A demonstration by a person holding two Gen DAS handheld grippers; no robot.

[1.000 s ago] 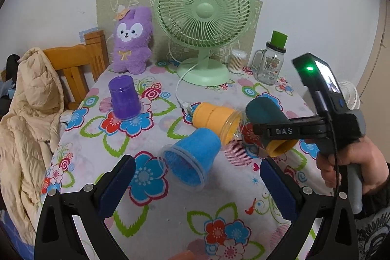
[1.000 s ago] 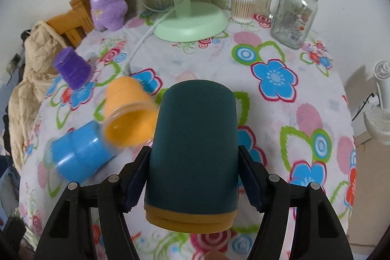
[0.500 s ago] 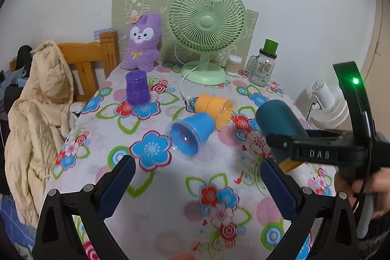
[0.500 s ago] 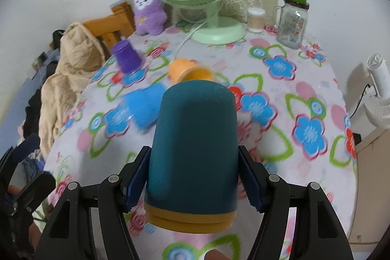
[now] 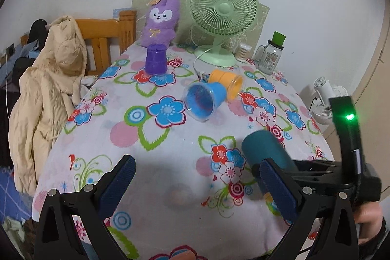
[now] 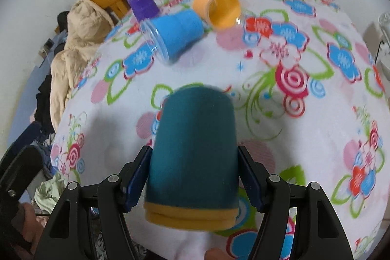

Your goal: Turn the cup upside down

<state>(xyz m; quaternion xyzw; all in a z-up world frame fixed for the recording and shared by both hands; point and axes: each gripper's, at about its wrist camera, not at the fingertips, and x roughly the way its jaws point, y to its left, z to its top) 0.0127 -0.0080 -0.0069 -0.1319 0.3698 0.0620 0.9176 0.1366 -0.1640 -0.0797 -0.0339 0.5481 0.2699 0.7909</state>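
Tabletop [image 5: 151, 152]: a flowered cloth covered it; compared with a second earlier both cameras had pulled back toward its near edge, so more of it showed.
Fan [image 5: 223, 16]: green, upright at the far end beside a purple plush toy [image 5: 160, 21] and a glass jar [image 5: 269, 57].
Teal cup [image 6: 193, 155]: held just above the near tabletop, lying nearly level, closed end pointing away and yellow rim toward the camera; a second earlier it sat farther in, close by the other cups.
Handling: it looked light and stiff, with a matte, faintly soft skin that should not slip; the mid-wall, where it was already pinched, seemed the sensible hold for turning it rim-down.
Other cups: blue cup [image 5: 204, 100] and orange cup [image 5: 226, 83] lay on their sides, touching; purple cup [image 5: 156, 59] stood upside down already.
Right hand-held gripper [image 6: 193, 180]: clenched on the teal cup's sides.
Left hand-held gripper [image 5: 195, 189]: spread wide, holding nothing.
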